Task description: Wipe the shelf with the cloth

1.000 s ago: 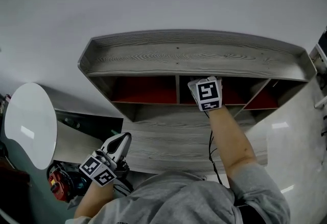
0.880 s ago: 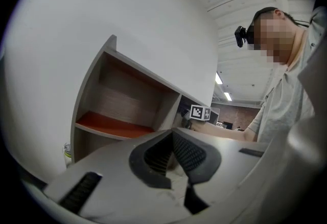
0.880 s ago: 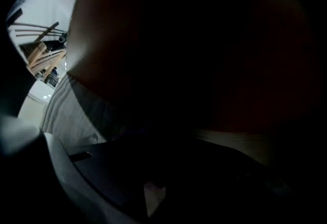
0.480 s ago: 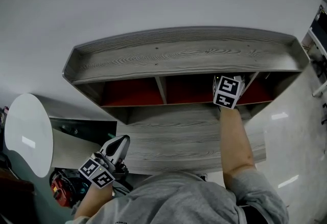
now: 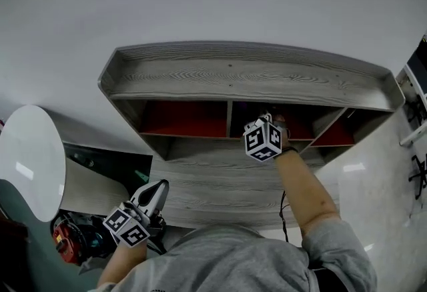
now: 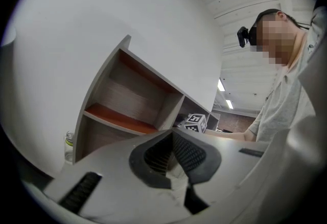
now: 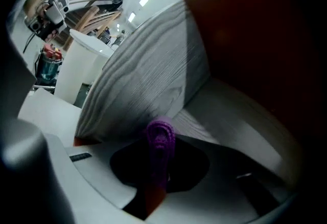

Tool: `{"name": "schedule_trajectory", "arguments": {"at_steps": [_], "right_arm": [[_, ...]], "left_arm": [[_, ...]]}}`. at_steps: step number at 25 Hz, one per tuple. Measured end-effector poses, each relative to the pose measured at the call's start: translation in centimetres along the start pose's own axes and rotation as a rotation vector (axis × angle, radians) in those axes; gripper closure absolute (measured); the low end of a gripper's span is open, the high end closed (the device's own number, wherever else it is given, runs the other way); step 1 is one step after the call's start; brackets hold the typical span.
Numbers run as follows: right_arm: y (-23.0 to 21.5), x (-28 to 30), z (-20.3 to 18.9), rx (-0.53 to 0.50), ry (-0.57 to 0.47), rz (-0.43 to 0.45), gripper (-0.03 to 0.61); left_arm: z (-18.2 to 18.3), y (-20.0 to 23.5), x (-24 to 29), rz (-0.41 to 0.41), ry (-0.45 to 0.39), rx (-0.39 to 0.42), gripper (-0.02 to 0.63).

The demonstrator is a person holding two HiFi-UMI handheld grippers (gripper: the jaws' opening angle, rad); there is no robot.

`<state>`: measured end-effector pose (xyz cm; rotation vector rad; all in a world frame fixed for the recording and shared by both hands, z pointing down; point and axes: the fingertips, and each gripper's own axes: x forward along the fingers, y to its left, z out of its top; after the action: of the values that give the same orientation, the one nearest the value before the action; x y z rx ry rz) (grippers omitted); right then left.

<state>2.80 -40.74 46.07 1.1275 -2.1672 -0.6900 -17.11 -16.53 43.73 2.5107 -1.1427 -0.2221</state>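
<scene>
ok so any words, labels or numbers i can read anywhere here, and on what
None readable.
Right marker cube and left marker cube: black-and-white square patterns only, no letters or digits.
Small bottle beside the shelf: label too small to read.
Purple cloth: no print shows.

The right gripper (image 5: pixel 269 123) has swung back leftward along the shelf (image 5: pixel 247 74), dragging the purple cloth (image 7: pixel 160 138) pinched in its jaws. The right divider (image 5: pixel 330 125), just beside the jaws before, now sits off to their right.
</scene>
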Motion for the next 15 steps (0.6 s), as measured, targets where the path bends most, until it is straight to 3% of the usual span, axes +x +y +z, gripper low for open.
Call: {"name": "schedule_trajectory", "arguments": {"at_steps": [8, 15], "right_arm": [[-0.4, 2.8, -1.8, -0.302, 0.169, -0.050, 0.515], [-6.4, -3.0, -11.7, -0.532, 0.483, -0.147, 0.515]], "left_arm": [[-0.5, 1.0, -1.2, 0.018, -0.019, -0.031, 0.591], [-0.8, -0.2, 0.6, -0.037, -0.024, -0.041, 0.591]]}}
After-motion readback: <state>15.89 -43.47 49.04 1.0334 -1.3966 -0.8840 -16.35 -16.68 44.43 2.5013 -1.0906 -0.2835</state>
